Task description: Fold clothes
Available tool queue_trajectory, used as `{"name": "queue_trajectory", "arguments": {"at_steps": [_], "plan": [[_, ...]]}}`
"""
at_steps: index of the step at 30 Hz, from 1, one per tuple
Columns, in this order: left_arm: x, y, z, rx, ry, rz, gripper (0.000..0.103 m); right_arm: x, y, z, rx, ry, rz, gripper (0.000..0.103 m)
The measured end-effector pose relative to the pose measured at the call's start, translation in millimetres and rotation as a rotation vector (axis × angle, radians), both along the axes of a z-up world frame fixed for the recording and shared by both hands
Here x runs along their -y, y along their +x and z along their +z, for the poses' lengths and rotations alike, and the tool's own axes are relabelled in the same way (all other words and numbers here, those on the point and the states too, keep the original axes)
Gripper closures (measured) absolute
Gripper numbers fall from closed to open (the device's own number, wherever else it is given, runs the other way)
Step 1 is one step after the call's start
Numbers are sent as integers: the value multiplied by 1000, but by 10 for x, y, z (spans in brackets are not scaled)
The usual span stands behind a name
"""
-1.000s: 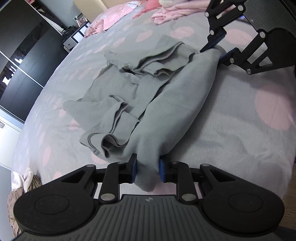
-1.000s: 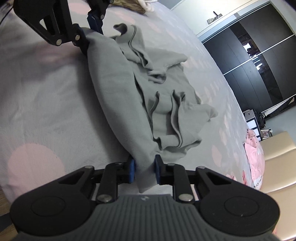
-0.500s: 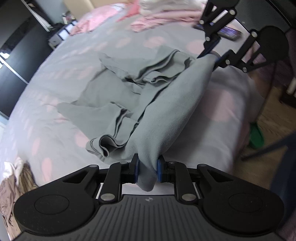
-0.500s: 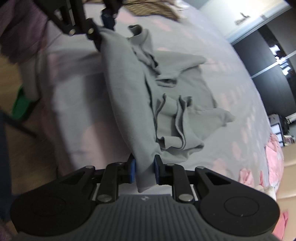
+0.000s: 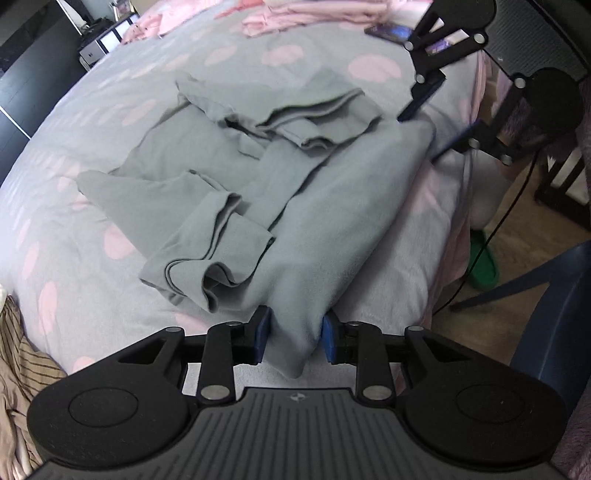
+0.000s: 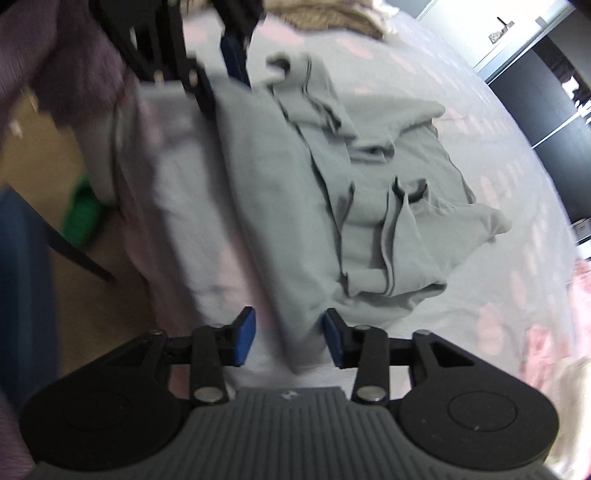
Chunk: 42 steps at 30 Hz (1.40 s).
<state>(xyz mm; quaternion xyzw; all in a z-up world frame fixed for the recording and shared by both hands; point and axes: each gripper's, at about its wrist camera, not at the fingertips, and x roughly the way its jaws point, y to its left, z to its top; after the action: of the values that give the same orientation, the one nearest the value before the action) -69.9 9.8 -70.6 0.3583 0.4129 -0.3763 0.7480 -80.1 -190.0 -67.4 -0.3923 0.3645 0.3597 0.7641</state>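
Observation:
A grey long-sleeved garment [image 5: 280, 192] lies bunched on the bed, its near edge along the bed's side. It also shows in the right wrist view [image 6: 332, 192]. My left gripper [image 5: 295, 338] is open, blue pads apart, with one end of the garment's edge lying loose between them. My right gripper [image 6: 288, 339] is open too, with the other end of the edge between its pads. In the left wrist view the right gripper [image 5: 436, 122] is at the garment's far corner. In the right wrist view the left gripper [image 6: 218, 74] is at the far end, blurred.
The bed [image 5: 110, 110] has a grey cover with pink spots. Pink clothes [image 5: 314, 14] lie at its far end and a striped brown cloth [image 5: 18, 362] at the left. A phone [image 5: 388, 31] lies near the edge. A blue chair [image 5: 546, 295] and a green slipper [image 5: 480, 266] are on the floor.
Both grippers have opened and let go of the garment's edge. The edge has been laid down near the bed's side after being pulled that way.

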Motion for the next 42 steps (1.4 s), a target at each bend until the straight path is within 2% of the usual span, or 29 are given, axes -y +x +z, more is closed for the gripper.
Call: {"name": "queue_trajectory", "arguments": {"at_steps": [2, 6, 8, 9, 11, 12, 13, 14, 17, 19, 23, 31, 38, 42], "plan": [[-31, -22, 69, -5, -34, 12, 76, 89, -3, 158, 3, 97, -17, 55], [-111, -5, 304, -39, -184, 77, 75, 211, 111, 360, 11, 256, -97, 55], [-119, 41, 382, -49, -251, 122, 67, 205, 200, 370, 10, 282, -151, 58], [-103, 64, 381, -54, -259, 137, 63, 186, 235, 352, -9, 280, -183, 65], [-55, 109, 345, -66, -254, 160, 63, 88, 238, 344, -38, 269, -245, 94], [-31, 131, 303, -76, -235, 172, 67, 40, 217, 327, -46, 262, -268, 96], [-9, 153, 250, -90, -207, 185, 75, 1, 208, 294, -51, 259, -279, 97], [14, 175, 198, -103, -179, 198, 78, -31, 208, 261, -55, 252, -288, 97], [48, 239, 69, -134, -156, 216, 79, -119, 250, 176, -54, 178, -316, 97], [60, 286, 6, -145, -158, 229, 78, -147, 334, 13, -68, 141, -327, 96], [63, 388, -41, -154, -191, 242, 77, -194, 450, -93, -51, 156, -340, 96], [59, 457, 21, -100, -274, 209, 77, -216, 630, -130, -28, 189, -392, 98], [130, 566, -20, -120, -261, 196, 76, -285, 722, -54, 66, 187, -386, 98], [203, 645, 26, -55, -270, 200, 77, -338, 831, 22, 131, 181, -385, 97]]}}
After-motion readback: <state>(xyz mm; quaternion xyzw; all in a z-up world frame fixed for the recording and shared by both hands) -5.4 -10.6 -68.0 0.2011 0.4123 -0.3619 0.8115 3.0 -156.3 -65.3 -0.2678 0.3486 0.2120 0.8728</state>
